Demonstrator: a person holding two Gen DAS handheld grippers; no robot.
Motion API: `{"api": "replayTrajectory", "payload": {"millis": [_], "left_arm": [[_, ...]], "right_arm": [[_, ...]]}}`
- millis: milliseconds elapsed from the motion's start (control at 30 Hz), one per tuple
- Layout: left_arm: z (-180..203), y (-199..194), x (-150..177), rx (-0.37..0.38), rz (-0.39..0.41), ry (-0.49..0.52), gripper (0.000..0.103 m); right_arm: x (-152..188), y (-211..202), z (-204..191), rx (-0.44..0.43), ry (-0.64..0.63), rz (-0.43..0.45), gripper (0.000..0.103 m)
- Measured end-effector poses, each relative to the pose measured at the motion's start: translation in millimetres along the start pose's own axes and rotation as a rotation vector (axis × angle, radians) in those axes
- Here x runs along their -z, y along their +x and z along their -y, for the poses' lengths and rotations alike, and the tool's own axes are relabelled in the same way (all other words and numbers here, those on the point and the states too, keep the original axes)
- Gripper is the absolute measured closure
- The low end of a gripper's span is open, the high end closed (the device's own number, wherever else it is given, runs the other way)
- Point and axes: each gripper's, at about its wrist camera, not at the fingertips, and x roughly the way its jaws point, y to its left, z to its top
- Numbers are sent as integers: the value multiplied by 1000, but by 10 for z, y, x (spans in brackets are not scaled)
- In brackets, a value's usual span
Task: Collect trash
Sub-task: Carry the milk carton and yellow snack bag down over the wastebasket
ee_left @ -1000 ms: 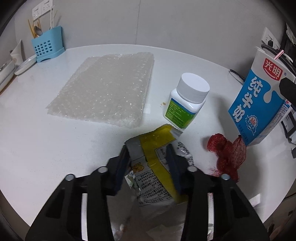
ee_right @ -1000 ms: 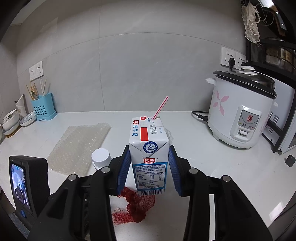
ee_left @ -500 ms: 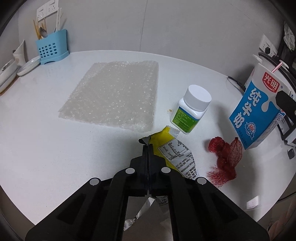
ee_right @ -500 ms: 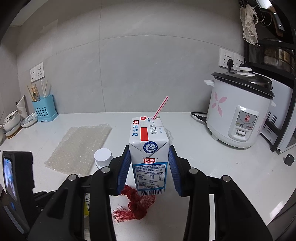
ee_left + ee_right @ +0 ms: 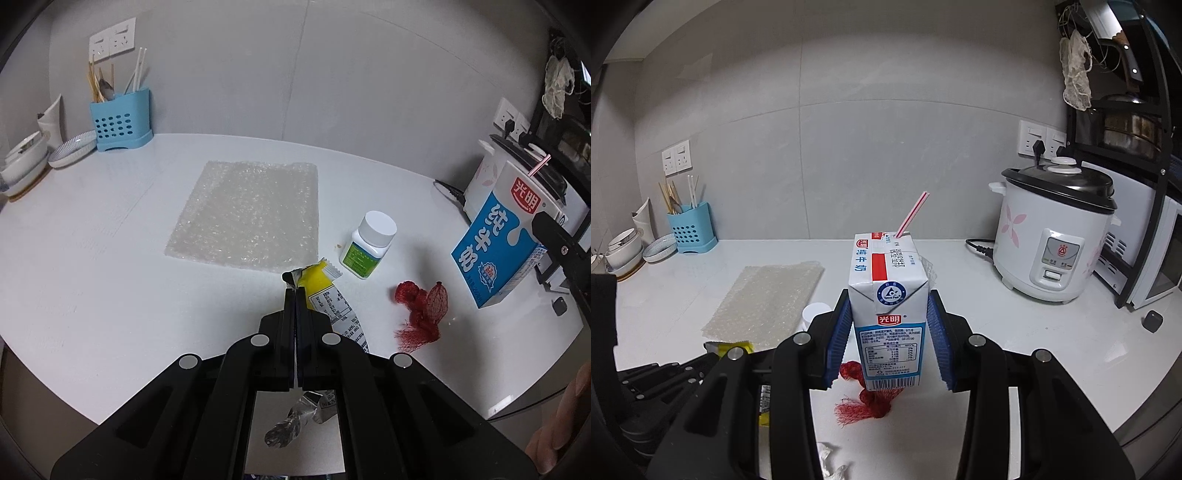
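White counter point(image 5: 110, 266) carries the trash. Left gripper point(image 5: 296, 295) is pressed together on a thin wrapper point(image 5: 325, 295), which could slip free. Right gripper point(image 5: 886, 332) clamps the milk carton point(image 5: 886, 314); tilting risks spillage through its straw point(image 5: 912, 214).

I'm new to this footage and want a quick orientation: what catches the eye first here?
The blue-and-white milk carton with its striped straw, clamped upright in the right gripper above the white counter. Next, the yellow snack wrapper pinched in the shut left gripper, with red mesh netting lying beside it.
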Motion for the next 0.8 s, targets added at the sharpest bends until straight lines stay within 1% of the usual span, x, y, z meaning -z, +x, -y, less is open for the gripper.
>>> {"api": "replayTrajectory", "payload": {"millis": [267, 400, 800], "left_arm": [[-108, -499, 126, 16, 55, 14, 103], [-154, -742, 248, 16, 85, 33, 103], [-338, -1226, 687, 39, 131, 59, 103]], "right_arm": [[92, -419, -42, -34, 18, 26, 64], [182, -637, -94, -57, 24, 32, 64], [572, -1207, -249, -111, -3, 57, 64]]}}
